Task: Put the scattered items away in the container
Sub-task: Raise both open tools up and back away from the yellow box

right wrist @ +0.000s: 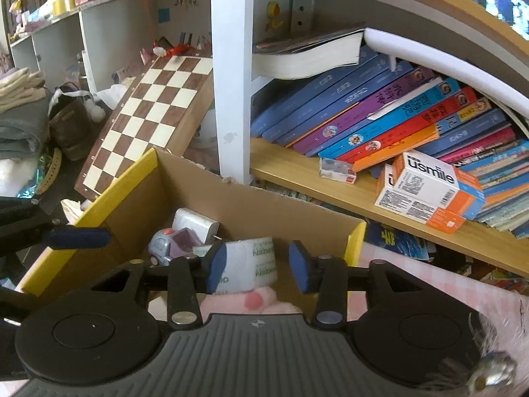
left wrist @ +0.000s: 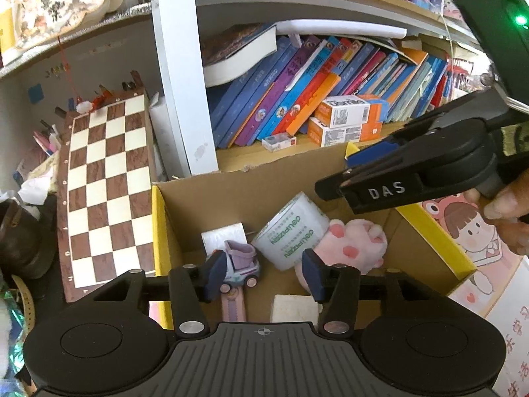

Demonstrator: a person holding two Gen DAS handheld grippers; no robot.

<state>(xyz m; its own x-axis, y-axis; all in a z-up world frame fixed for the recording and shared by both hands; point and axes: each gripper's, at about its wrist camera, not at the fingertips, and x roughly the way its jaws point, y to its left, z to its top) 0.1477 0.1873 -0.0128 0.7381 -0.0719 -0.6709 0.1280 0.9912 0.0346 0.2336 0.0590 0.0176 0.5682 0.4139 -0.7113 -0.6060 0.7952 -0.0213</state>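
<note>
- The chessboard (left wrist: 105, 192) leans against the shelving at the far left, just outside the cardboard box (left wrist: 231, 195).
- The cardboard box, yellow along its rim, sits open-topped below the bookshelf (right wrist: 330, 178) and already holds several of the scattered things.
- At the left of the box floor lie a small white block (left wrist: 224, 236) and a purple toy car (left wrist: 239, 263), touching each other.
- The left gripper (left wrist: 263, 273) hangs over the box with its jaws partly apart and nothing between the blue pads; the toy car and the packet show through the gap, below it.
- A white tissue packet (left wrist: 292, 235) with green print lies tilted in the middle of the box, leaning on the pink plush toy (left wrist: 357, 243) to its right.
- The right gripper (right wrist: 258, 266) is over the same spot, jaws partly apart; in the right wrist view the tissue packet sits behind the gap, close by the left pad, and I cannot tell whether it touches. It grips nothing.
- In the left wrist view the right gripper (left wrist: 334, 178) reaches in from the right, a hand (left wrist: 506, 208) on its handle.
- Orange-and-white boxes (right wrist: 429, 188) rest on the shelf, right of the carton.
</note>
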